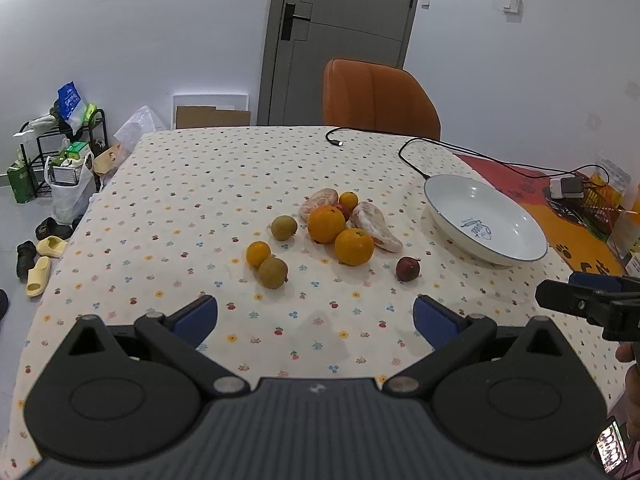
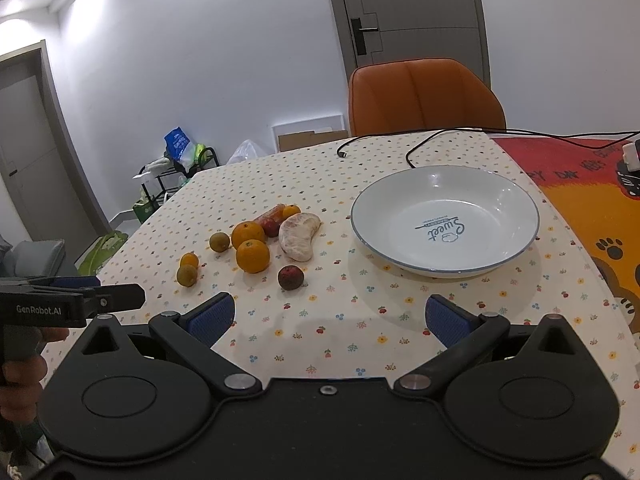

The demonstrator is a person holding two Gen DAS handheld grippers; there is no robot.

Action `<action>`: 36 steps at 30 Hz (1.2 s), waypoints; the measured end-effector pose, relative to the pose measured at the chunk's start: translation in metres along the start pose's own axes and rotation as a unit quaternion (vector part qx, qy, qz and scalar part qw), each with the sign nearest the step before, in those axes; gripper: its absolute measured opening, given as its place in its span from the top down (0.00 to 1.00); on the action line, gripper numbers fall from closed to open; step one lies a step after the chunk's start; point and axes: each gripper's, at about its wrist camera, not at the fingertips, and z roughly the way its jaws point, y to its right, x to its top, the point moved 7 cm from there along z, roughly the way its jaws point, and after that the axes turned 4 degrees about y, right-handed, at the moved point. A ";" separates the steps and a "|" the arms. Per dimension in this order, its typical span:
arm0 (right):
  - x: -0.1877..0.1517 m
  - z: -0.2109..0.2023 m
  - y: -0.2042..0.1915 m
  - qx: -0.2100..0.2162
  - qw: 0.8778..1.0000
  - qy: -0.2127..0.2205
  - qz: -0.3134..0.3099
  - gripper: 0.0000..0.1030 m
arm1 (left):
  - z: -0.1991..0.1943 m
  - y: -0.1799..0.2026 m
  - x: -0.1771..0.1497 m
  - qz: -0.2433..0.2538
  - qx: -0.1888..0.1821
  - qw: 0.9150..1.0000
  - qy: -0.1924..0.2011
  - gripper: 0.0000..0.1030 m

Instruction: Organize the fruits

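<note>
Fruits [image 2: 253, 255] all lay clustered on the desk [image 2: 360, 332] beside the empty plate [image 2: 444, 222]; nothing was sorted yet. Left gripper [image 1: 315, 316] and right gripper [image 2: 330, 316] hovered, jaws apart.

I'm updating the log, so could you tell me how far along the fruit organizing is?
Nothing looks done yet: the white plate holds no fruit. Nothing is in hand either; the left gripper and right gripper are both open above the tablecloth. All the fruit is left, including the oranges, pomelo segment and dark red fruit.
</note>
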 end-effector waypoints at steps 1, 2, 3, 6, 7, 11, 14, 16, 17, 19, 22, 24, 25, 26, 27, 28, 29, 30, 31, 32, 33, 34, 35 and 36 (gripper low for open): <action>0.000 0.000 0.000 0.000 1.000 0.000 0.000 0.00 | 0.000 0.000 0.000 0.000 0.000 1.000 0.000 0.00; 0.000 0.000 0.000 0.001 1.000 -0.001 0.000 0.00 | 0.000 -0.001 0.000 0.000 0.001 1.000 0.001 0.00; 0.000 0.000 0.000 0.001 1.000 -0.001 -0.001 0.00 | -0.001 -0.001 0.000 0.000 0.002 1.000 0.001 0.00; -0.001 0.000 0.000 0.002 1.000 -0.002 -0.002 0.00 | -0.001 -0.002 0.000 -0.001 0.003 1.000 0.000 0.00; -0.001 0.000 0.000 0.002 1.000 -0.003 -0.002 0.00 | -0.001 -0.003 0.000 -0.002 0.003 1.000 0.000 0.00; -0.001 -0.001 0.000 0.002 1.000 -0.002 -0.002 0.00 | -0.001 -0.003 0.000 -0.004 0.000 1.000 -0.001 0.00; -0.001 -0.001 0.000 0.002 1.000 -0.002 -0.003 0.00 | -0.001 -0.002 0.000 0.000 0.003 1.000 -0.001 0.00; -0.001 0.000 -0.001 0.001 1.000 -0.002 -0.005 0.00 | 0.000 -0.003 -0.001 -0.002 0.002 1.000 -0.003 0.00; -0.001 0.000 -0.001 0.001 1.000 -0.002 -0.005 0.00 | -0.001 -0.002 -0.001 -0.002 0.001 1.000 -0.003 0.00; -0.001 0.000 -0.001 0.002 1.000 -0.002 -0.005 0.00 | -0.001 -0.003 -0.001 -0.002 0.001 1.000 -0.001 0.00; -0.001 0.000 -0.003 0.005 1.000 -0.003 -0.006 0.00 | -0.001 -0.003 0.000 -0.001 0.002 1.000 0.000 0.00; -0.001 0.000 -0.004 0.007 1.000 -0.003 -0.007 0.00 | -0.001 -0.004 0.000 -0.002 0.002 1.000 0.001 0.00; -0.001 0.001 -0.005 0.011 1.000 -0.003 -0.008 0.00 | -0.001 -0.004 0.000 -0.003 0.003 1.000 0.000 0.00; -0.001 0.001 -0.006 0.013 1.000 -0.003 -0.009 0.00 | -0.001 -0.005 -0.001 -0.003 0.003 1.000 0.000 0.00; 0.000 0.001 -0.007 0.015 1.000 -0.002 -0.010 0.00 | 0.000 -0.005 -0.001 -0.003 0.002 1.000 0.001 0.00; 0.000 0.002 -0.009 0.017 1.000 -0.002 -0.011 0.00 | 0.000 -0.005 -0.001 -0.003 0.003 1.000 0.001 0.00; 0.000 0.003 -0.010 0.018 1.000 -0.003 -0.012 0.00 | 0.000 -0.005 -0.001 -0.004 0.003 1.000 0.000 0.00; 0.000 0.004 -0.010 0.018 1.000 -0.003 -0.013 0.00 | 0.000 -0.006 -0.001 -0.004 0.004 1.000 0.000 0.00; 0.000 0.005 -0.010 0.017 1.000 -0.002 -0.014 0.00 | 0.001 -0.006 -0.001 -0.005 0.004 1.000 -0.001 0.00; 0.001 0.006 -0.011 0.017 1.000 -0.002 -0.015 0.00 | 0.002 -0.007 -0.001 -0.004 0.003 1.000 0.000 0.00; 0.001 0.007 -0.012 0.019 1.000 -0.004 -0.017 0.00 | 0.002 -0.008 -0.001 -0.004 0.004 1.000 0.000 0.00; 0.001 0.009 -0.013 0.021 1.000 -0.004 -0.017 0.00 | 0.002 -0.008 -0.002 -0.004 0.005 1.000 0.001 0.00; 0.001 0.010 -0.015 0.026 1.000 -0.004 -0.018 0.00 | 0.003 -0.009 -0.002 -0.004 0.006 1.000 0.002 0.00; 0.001 0.011 -0.016 0.029 0.999 -0.003 -0.019 0.00 | 0.005 -0.011 -0.002 -0.005 0.006 1.000 0.001 0.00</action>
